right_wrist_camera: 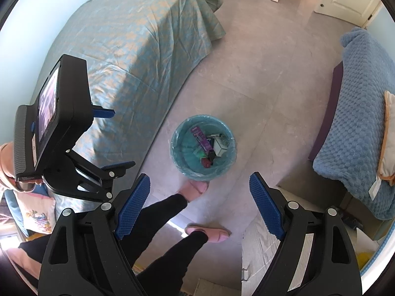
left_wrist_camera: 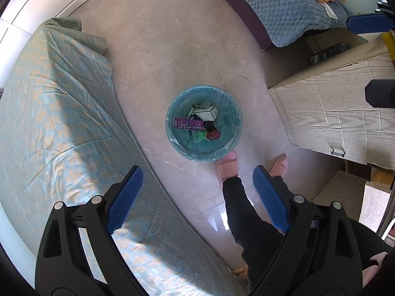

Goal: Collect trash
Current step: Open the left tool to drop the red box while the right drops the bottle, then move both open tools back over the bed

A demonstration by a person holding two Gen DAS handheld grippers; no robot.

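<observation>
Blue ribbed pads face each other across a wide, empty gap on both tools: the left gripper and the right gripper each stand spread apart with nothing between the jaws. Beneath them are black trouser legs and pink slippers on smooth, pale stone floor tiles. Straight ahead of both sets of jaws, touching the toe of one slipper, sits the round bin lined with thin crinkled teal plastic. Inside lies the trash: a purple carton on its side with its long axis across the bin, a white box, and something red, perhaps a wrapper. Neither hand looks clearly nearer. Beyond are a checked cotton bedspread and a nubbly blue blanket.
</observation>
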